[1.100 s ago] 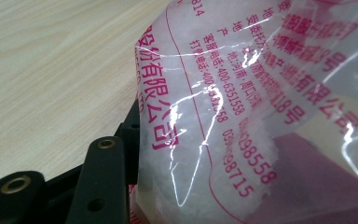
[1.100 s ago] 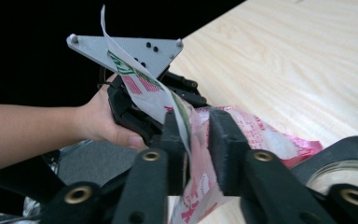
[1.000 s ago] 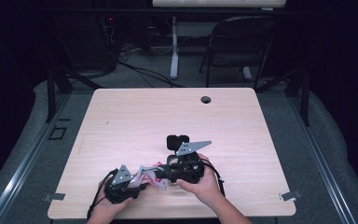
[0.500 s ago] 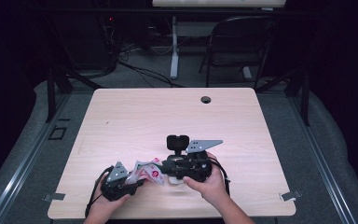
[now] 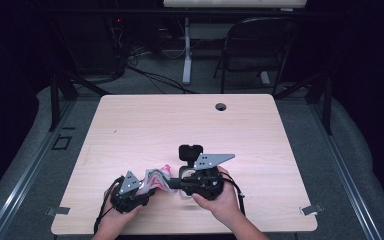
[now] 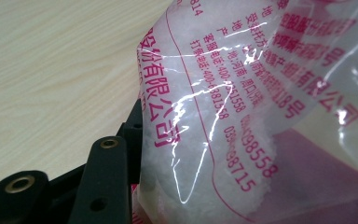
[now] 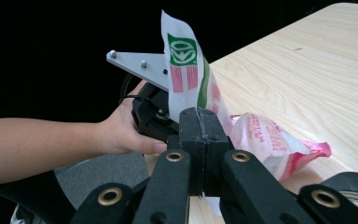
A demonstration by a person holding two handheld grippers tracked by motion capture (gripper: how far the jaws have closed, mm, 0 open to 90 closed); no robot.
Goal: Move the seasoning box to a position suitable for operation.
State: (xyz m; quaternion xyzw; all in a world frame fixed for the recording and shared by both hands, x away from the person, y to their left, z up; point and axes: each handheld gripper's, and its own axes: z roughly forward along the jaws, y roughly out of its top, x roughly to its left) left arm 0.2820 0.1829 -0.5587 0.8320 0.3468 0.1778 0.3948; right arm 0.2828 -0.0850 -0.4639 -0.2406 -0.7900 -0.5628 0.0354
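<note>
**Pinching the bag's top edge, with a tear the main worry**

Clamping down, the right gripper [image 7: 199, 140] has just been closing its jaws, and they now meet on the flat printed flap of the plastic bag [image 7: 265, 140], which stands up between and above them. Beyond those jaws the left gripper [image 5: 130, 192] holds the bag's filled end: the clear film with pink print and white grainy contents [image 6: 223, 121] lies against the one black jaw visible in its own view, and the jaws stand part-way closed, evidently around that bulk. The bag spans the short gap between the two grippers, just above the table [image 5: 180, 125].

The likely trouble is a sudden rip. If the hands pull apart unevenly, the thin film could split low down and spill the grains, or the flap could slide out of the right pinch.

Both grippers work close to the table's near edge, so anything spilled may roll off towards the person. Ahead of them and to either side the wooden top lies bare, giving ample room.
</note>
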